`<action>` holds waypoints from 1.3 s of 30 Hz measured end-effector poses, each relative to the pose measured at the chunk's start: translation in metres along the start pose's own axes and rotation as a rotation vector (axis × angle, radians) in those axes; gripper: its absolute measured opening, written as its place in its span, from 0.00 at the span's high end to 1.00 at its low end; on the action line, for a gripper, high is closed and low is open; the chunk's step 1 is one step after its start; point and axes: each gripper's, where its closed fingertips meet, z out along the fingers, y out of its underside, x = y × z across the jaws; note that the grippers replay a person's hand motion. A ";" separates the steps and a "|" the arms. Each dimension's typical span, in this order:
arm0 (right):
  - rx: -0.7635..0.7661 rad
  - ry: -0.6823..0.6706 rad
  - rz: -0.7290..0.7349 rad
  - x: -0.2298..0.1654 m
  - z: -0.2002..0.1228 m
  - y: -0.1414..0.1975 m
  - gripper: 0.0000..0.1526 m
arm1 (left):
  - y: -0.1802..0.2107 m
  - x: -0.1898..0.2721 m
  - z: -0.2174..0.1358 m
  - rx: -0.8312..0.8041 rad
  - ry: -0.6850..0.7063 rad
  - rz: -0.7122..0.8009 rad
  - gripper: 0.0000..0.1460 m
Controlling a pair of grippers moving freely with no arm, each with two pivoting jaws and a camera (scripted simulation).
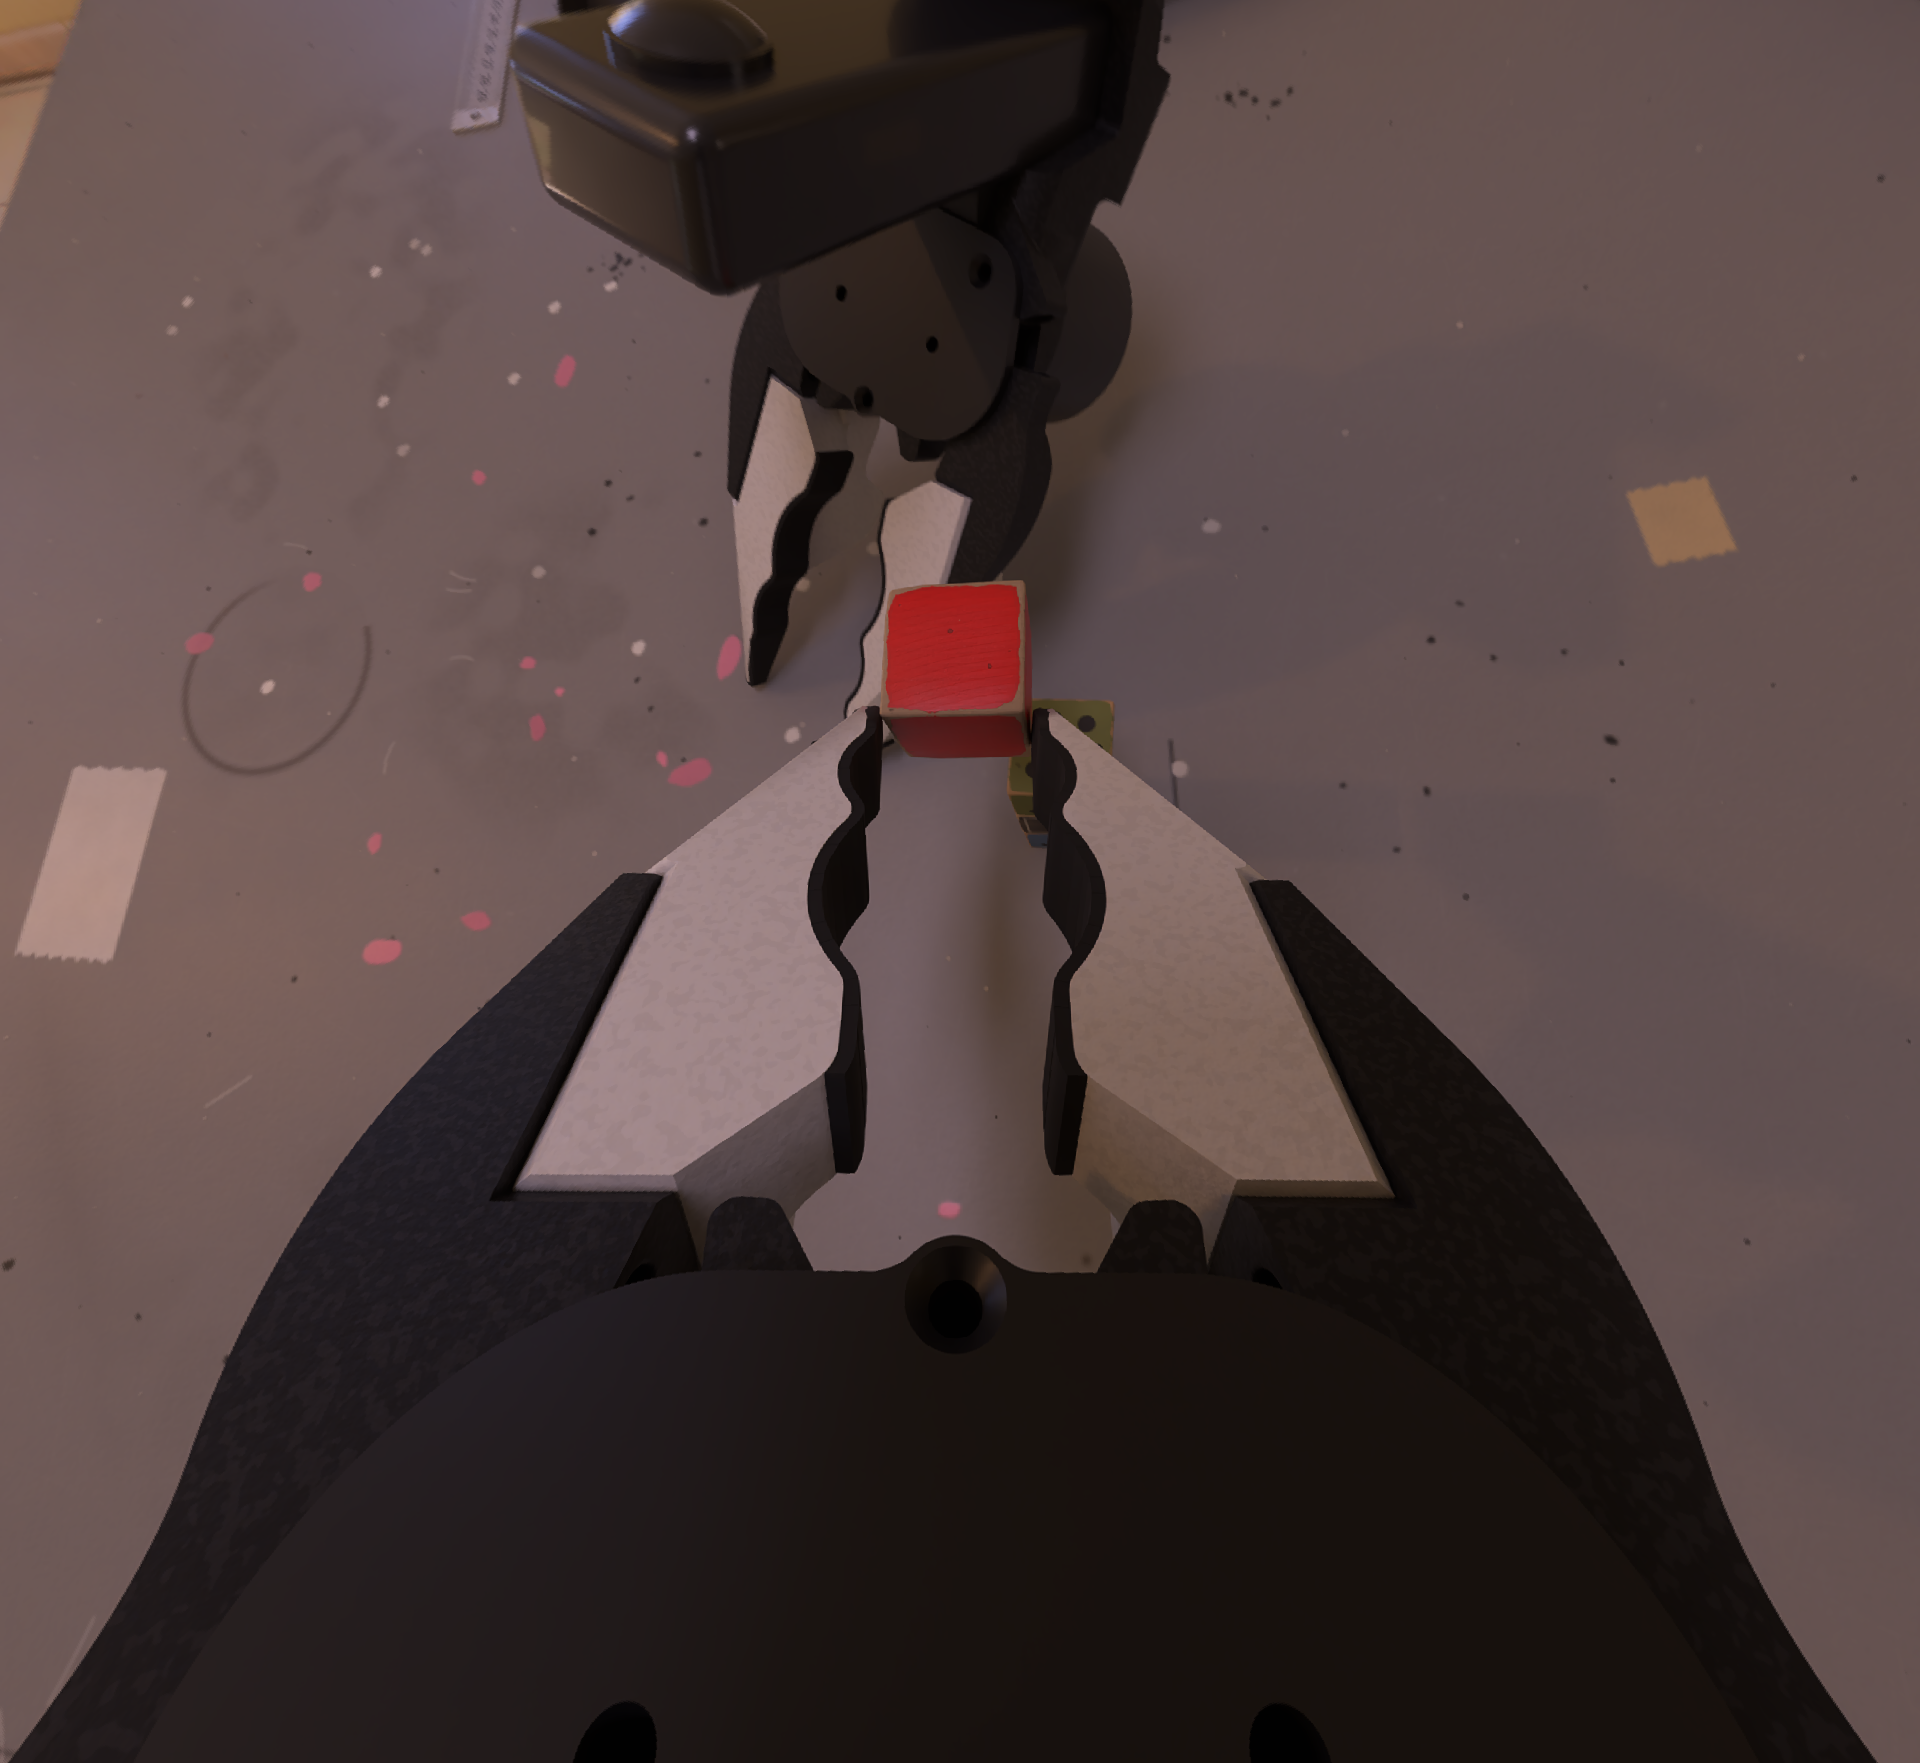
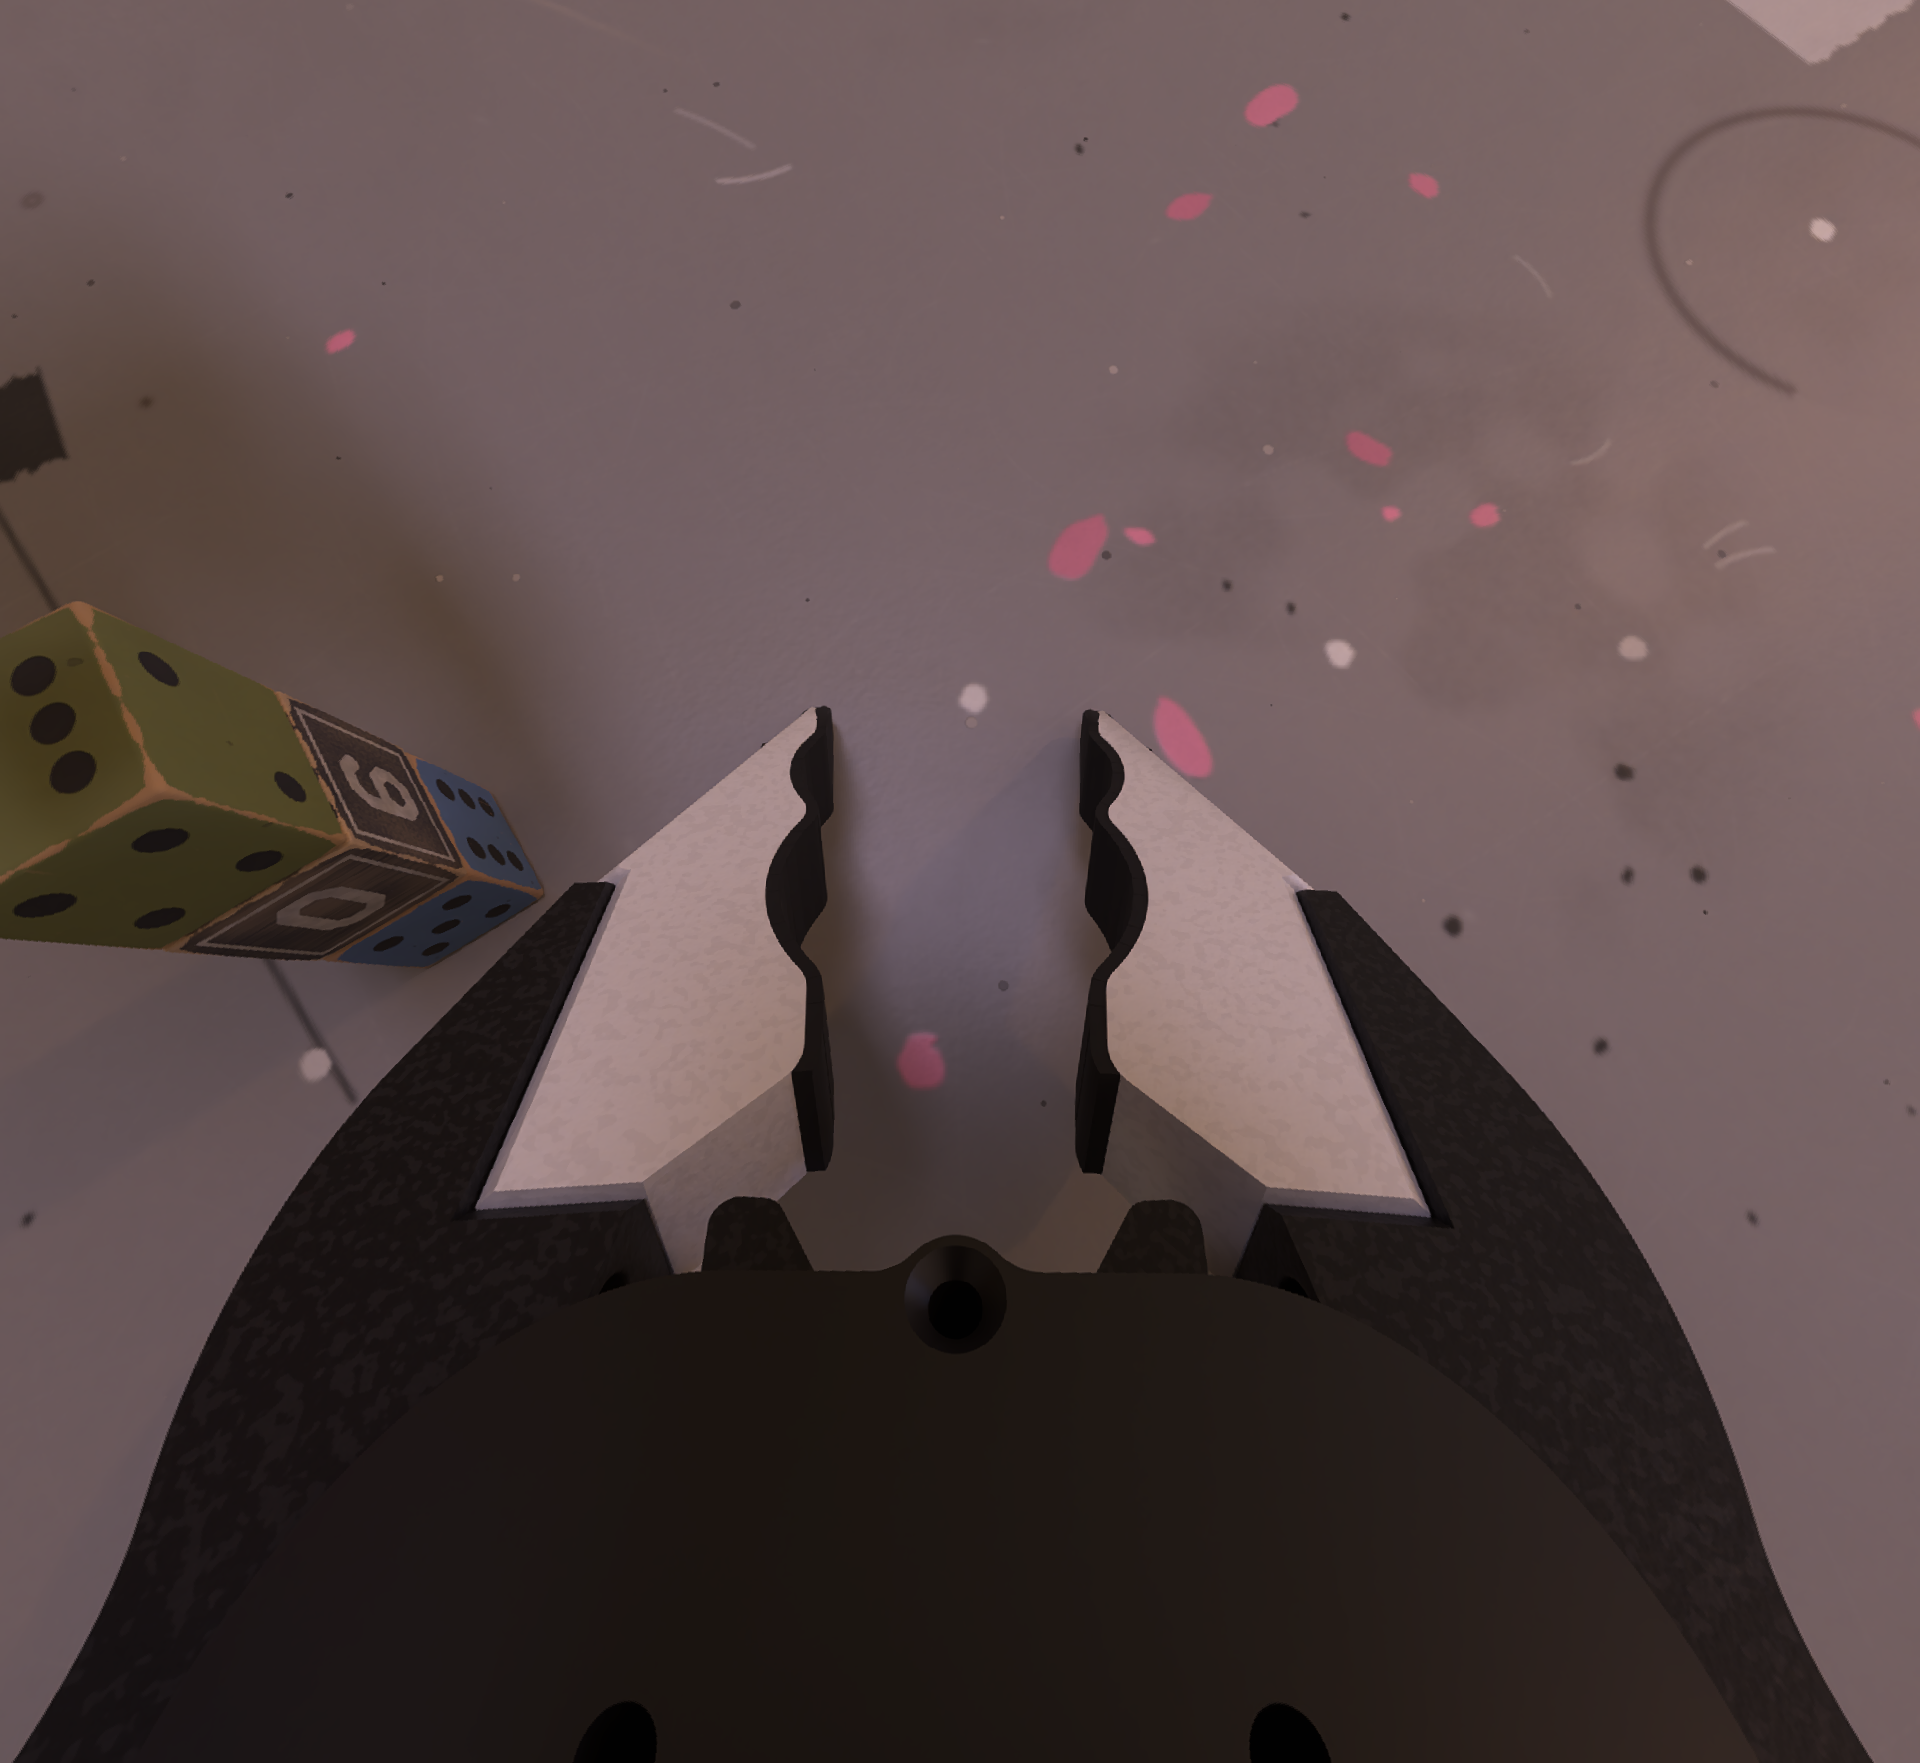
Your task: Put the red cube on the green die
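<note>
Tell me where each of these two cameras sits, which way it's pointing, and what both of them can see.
Left wrist view: sits on the left gripper, looking along its fingers, down at the table; the fingertips hold the red cube, with the right gripper beyond.
Right wrist view: sits on the right gripper, looking steeply down at the table; its own open, empty fingers show.
Shared: the green die topping a three-block stack, just behind the cube in the left view.
</note>
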 end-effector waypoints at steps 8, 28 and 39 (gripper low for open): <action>-0.002 0.008 -0.011 0.000 0.000 0.000 0.69 | 0.015 0.018 0.016 -0.088 0.061 0.041 0.80; -0.002 0.008 -0.012 0.000 0.000 0.000 0.68 | 0.022 0.022 0.024 -0.093 0.110 0.036 0.81; -0.002 0.007 -0.012 0.000 0.000 0.000 0.68 | 0.026 0.022 0.025 -0.109 0.107 0.034 0.82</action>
